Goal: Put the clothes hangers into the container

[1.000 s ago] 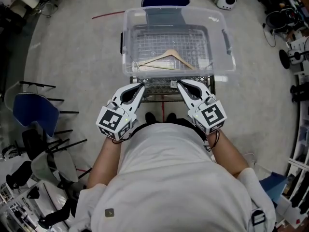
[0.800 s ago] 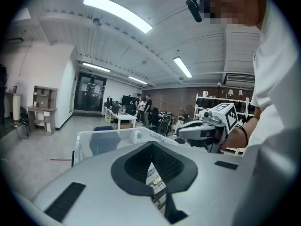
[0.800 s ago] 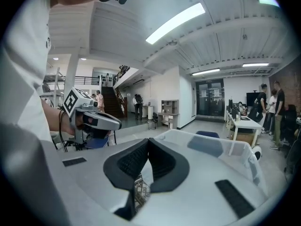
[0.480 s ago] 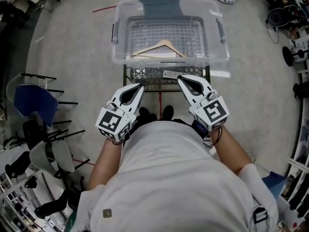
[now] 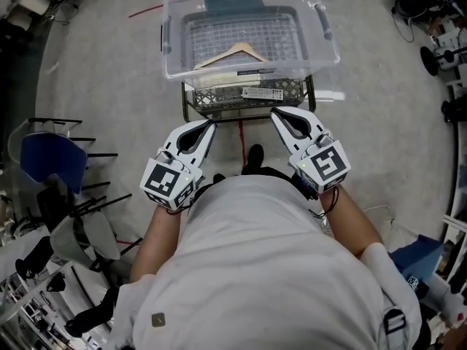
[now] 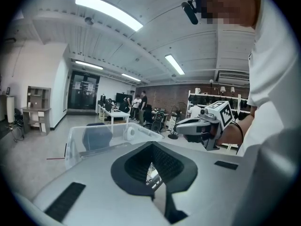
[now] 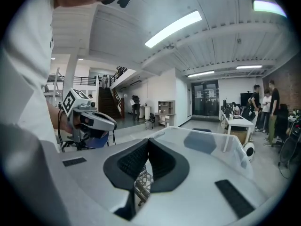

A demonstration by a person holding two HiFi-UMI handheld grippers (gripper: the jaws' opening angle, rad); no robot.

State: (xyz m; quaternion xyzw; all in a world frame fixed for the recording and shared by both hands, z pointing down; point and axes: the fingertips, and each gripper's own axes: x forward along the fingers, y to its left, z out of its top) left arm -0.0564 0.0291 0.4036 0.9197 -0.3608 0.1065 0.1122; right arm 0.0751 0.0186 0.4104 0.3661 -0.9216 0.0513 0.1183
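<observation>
A clear plastic container [image 5: 321, 31] sits on a black wire cart [image 5: 244, 102] in front of me. One wooden clothes hanger [image 5: 235, 52] lies inside it. My left gripper [image 5: 210, 126] and right gripper [image 5: 276, 114] hang side by side short of the cart's near edge, both pointing at it. Each is shut, with nothing between its pads. In the left gripper view the left gripper [image 6: 151, 146] has the container [image 6: 89, 142] beyond its tips and the right gripper [image 6: 190, 125] beside it. The right gripper view shows the right gripper [image 7: 148, 141], the container [image 7: 214, 147] ahead and the left gripper [image 7: 101, 120] alongside.
A blue chair [image 5: 47, 162] and dark chair frames [image 5: 87, 203] stand on the floor to my left. Equipment [image 5: 438, 49] lines the right edge. A red line [image 5: 240, 133] runs along the floor under the cart. People stand at desks far back in the gripper views.
The container and cart have slid up and away in the head view. Both grippers have drawn back from the container's near rim and stay shut.
</observation>
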